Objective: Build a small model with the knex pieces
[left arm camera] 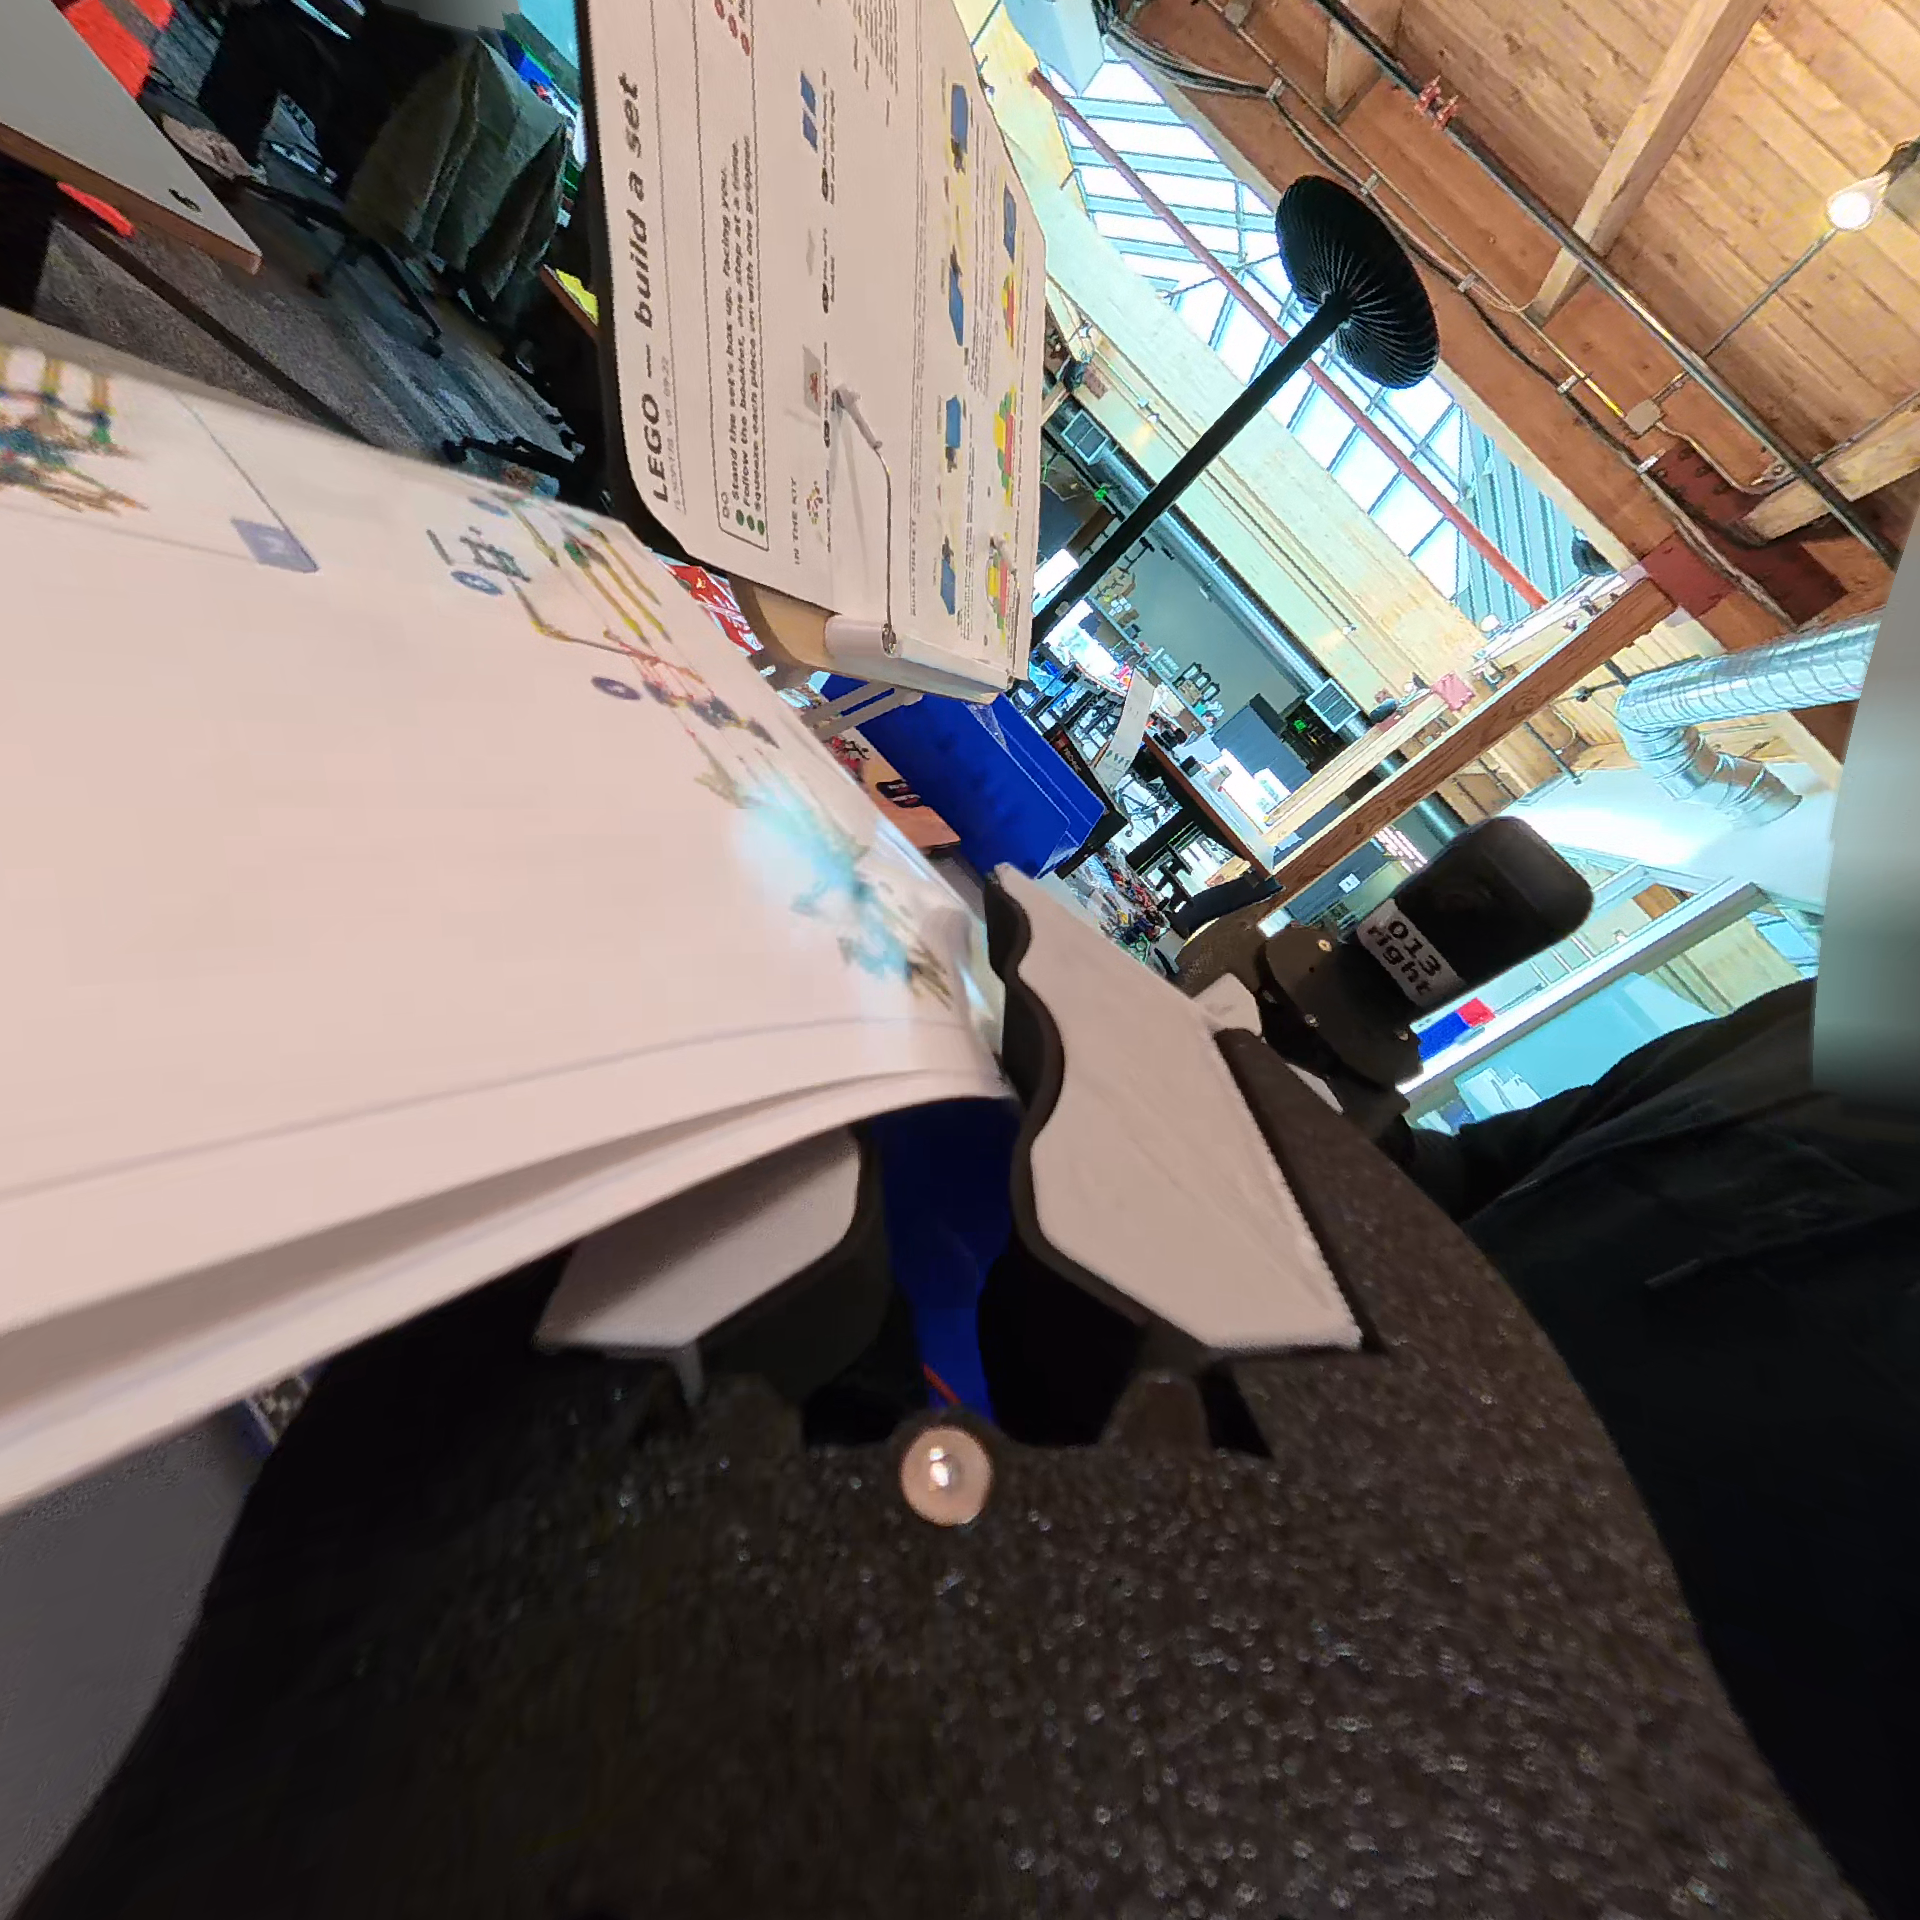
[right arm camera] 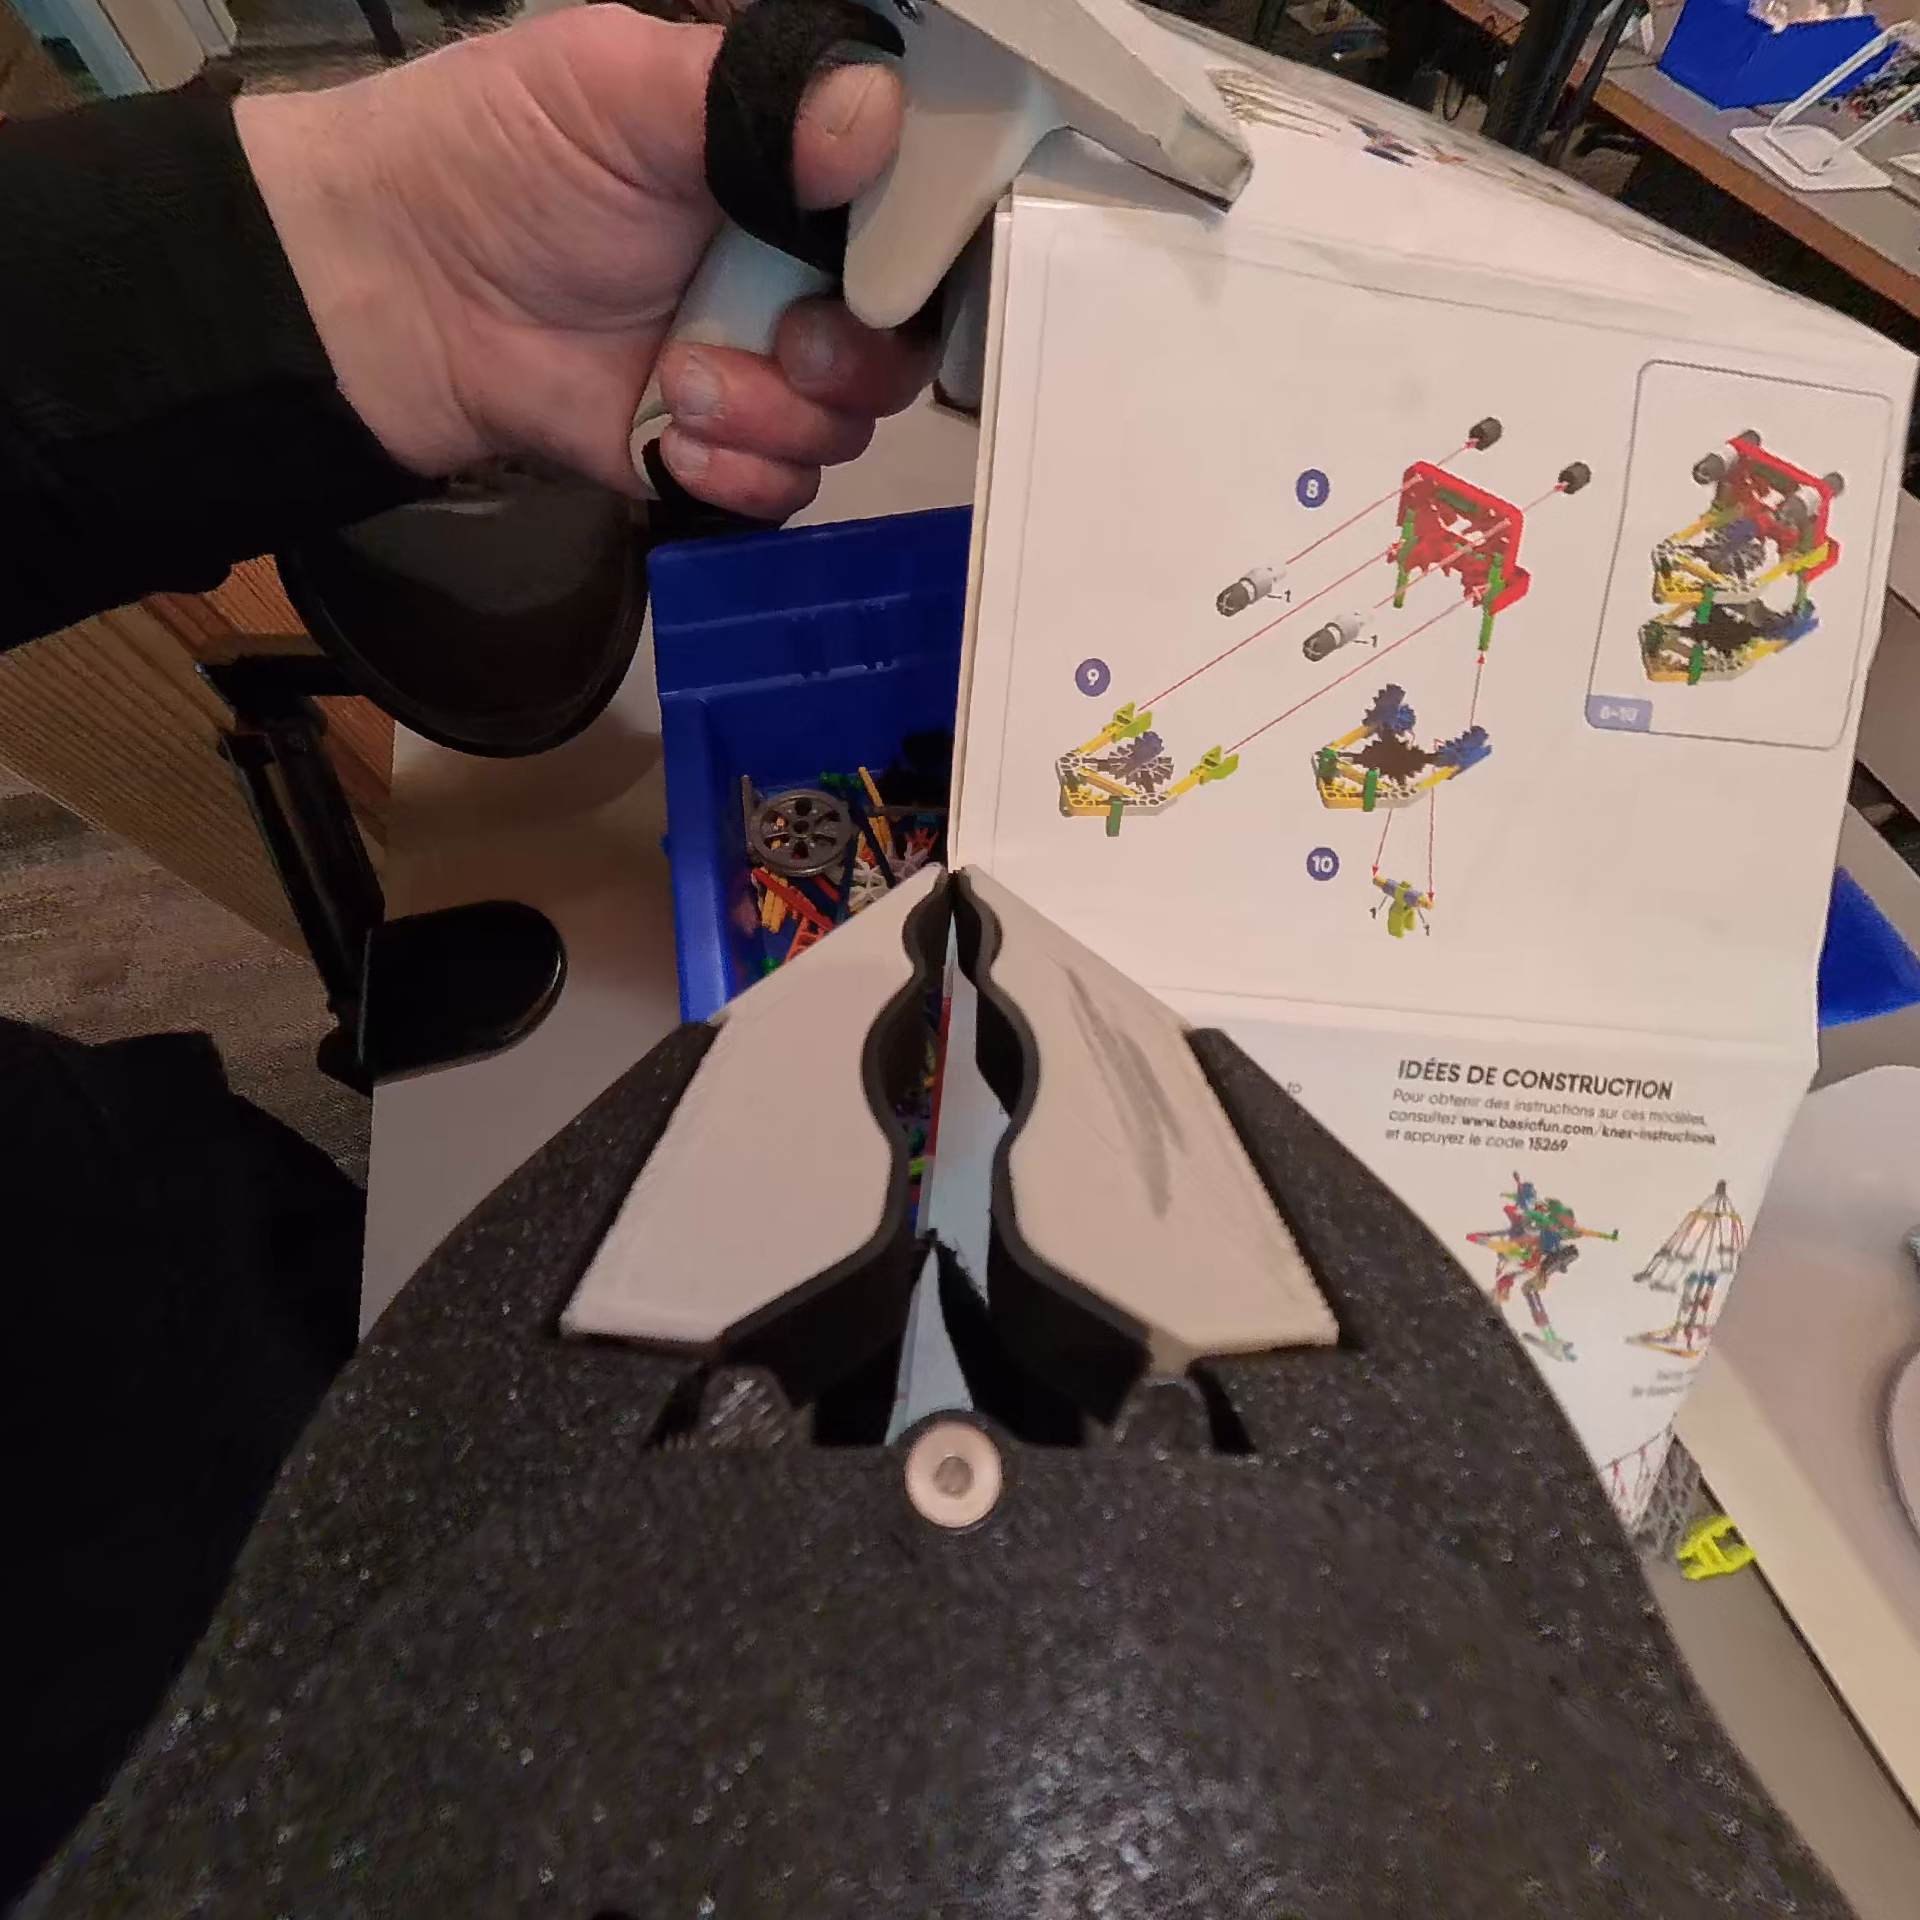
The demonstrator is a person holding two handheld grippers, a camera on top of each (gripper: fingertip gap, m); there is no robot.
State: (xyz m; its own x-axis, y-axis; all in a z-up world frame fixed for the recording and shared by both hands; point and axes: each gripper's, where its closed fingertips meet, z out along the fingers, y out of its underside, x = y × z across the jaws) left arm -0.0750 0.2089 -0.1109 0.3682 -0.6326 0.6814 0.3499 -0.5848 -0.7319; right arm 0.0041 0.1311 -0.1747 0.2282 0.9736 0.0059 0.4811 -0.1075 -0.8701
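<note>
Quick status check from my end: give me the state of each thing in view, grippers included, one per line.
Right gripper: shut on the instruction sheet's edge.
Left gripper: jaws apart, the sheet lying over its left finger; grip unclear.
Instruction sheet: unfolded, held upright, creased across its lower part.
Blue bin: open, holding loose coloured construction pieces.
Hand: closed around the left gripper's handle.
Printed card on stand: propped upright.
</note>
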